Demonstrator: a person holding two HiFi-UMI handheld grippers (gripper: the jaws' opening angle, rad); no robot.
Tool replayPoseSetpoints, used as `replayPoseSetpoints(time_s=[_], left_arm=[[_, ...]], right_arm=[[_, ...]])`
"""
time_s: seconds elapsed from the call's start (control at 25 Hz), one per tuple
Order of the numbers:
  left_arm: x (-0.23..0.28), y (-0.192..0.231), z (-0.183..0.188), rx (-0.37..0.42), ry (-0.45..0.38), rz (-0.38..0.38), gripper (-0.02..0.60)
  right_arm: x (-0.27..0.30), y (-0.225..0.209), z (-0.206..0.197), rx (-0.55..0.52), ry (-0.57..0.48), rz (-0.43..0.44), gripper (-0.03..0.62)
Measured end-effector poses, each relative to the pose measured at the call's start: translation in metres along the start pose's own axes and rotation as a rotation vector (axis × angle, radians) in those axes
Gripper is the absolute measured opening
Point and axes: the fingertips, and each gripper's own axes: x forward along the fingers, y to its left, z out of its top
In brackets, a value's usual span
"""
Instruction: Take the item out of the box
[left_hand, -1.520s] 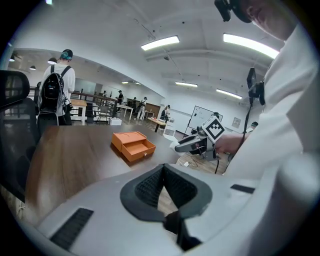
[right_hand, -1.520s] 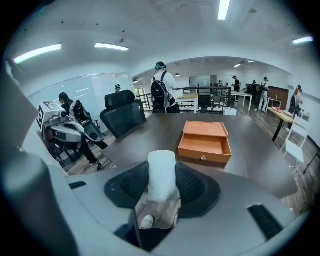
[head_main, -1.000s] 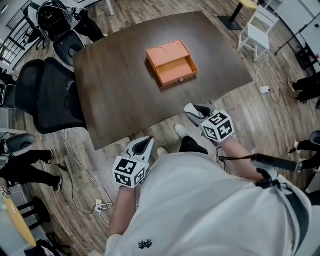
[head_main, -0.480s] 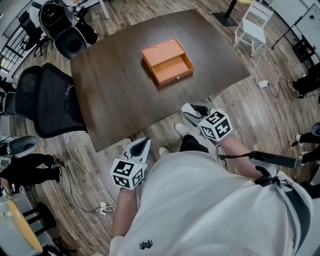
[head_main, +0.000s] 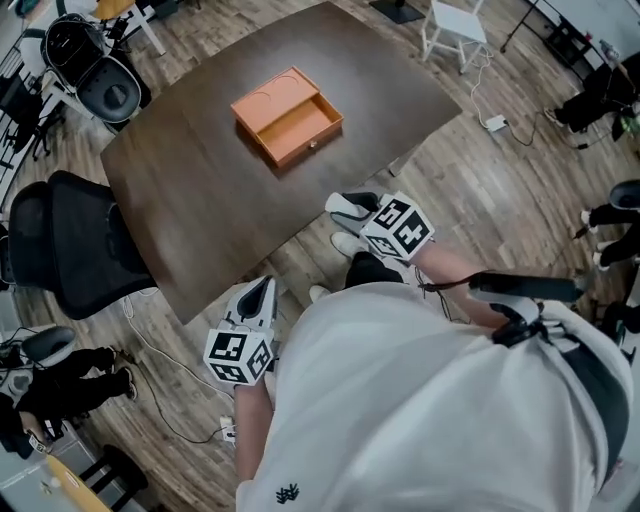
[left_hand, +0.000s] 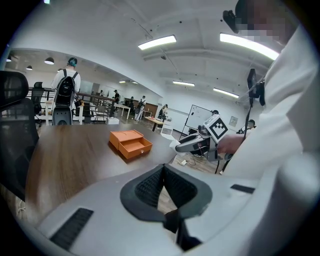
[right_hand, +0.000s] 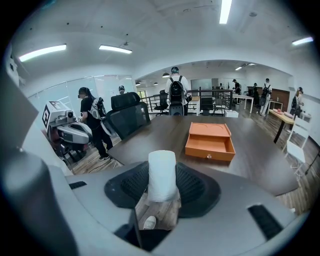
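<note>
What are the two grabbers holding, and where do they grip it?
The right gripper holds a white roll upright by its two sides, between the pads. The left gripper holds nothing; its jaws are together.

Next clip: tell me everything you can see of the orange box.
The box is orange, flat and rectangular, smooth like card or leatherette, with curved outlines pressed into its top. Its drawer is pulled out towards the near table edge and has a small knob on the front; nothing shows inside. It lies level on the dark table, skewed to its edges. Only the table touches it.
</note>
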Motion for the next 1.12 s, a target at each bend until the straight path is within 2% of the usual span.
replayPoseSetpoints(time_s=[0.64, 1.12], left_arm=[[0.020, 0.008, -0.002, -0.009, 0.027, -0.034, 0.011], [0.041, 0.020, 0.008, -0.007, 0.050, -0.058, 0.011]], right_arm=[[0.015, -0.006, 0.001, 0.005, 0.020, 0.011, 0.164], [0.028, -0.028, 0.005, 0.027, 0.033, 0.006, 0.164]])
